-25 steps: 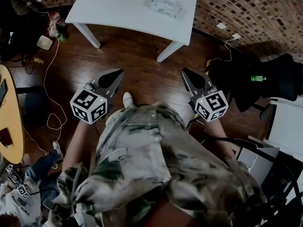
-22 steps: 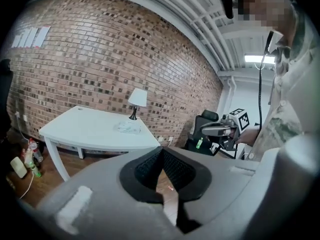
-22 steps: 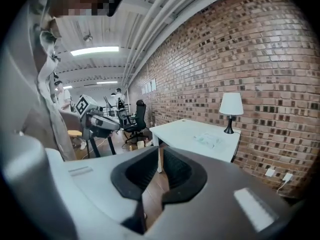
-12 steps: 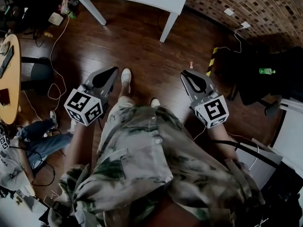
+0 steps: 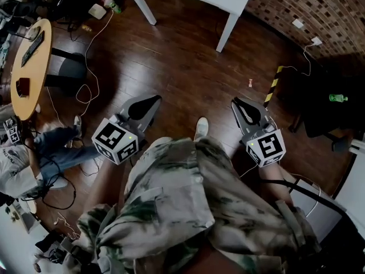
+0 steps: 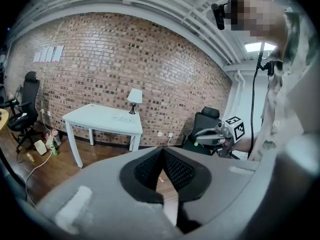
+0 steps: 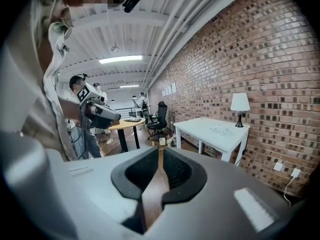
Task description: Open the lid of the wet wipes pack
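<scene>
Your left gripper has its jaws together, holding nothing. The wet wipes pack lies on the white table near the lamp, well apart from you. It is probably light and soft, so pin the body and lift the stiff lid's lip. No print is legible. Your right gripper is closed and empty too.

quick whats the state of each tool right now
Left tool: closed, nothing between its jaws.
Right tool: closed, nothing between its jaws.
</scene>
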